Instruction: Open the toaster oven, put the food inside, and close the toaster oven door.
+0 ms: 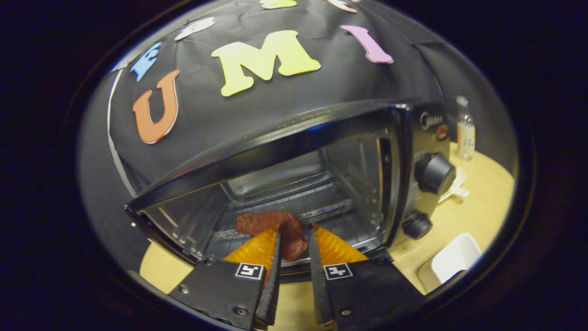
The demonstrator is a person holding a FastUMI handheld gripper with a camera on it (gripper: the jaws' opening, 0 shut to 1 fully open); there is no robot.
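Observation:
The black toaster oven (294,140) stands open just ahead of me, its metal cavity and wire rack (298,202) in plain sight. A reddish-brown, sausage-like piece of food (264,222) sits at the mouth of the cavity, over the front of the rack. My gripper (295,228) is shut on the food's right end, which hangs down between the two fingers. The rest of the food sticks out to the left of the fingers. The lowered door is mostly hidden behind the fingers.
Two black knobs (434,172) sit on the oven's right panel. On the beige table (482,202) to the right stand a small clear bottle (465,131), a white object (455,186) behind the upper knob, and a white dish (455,262).

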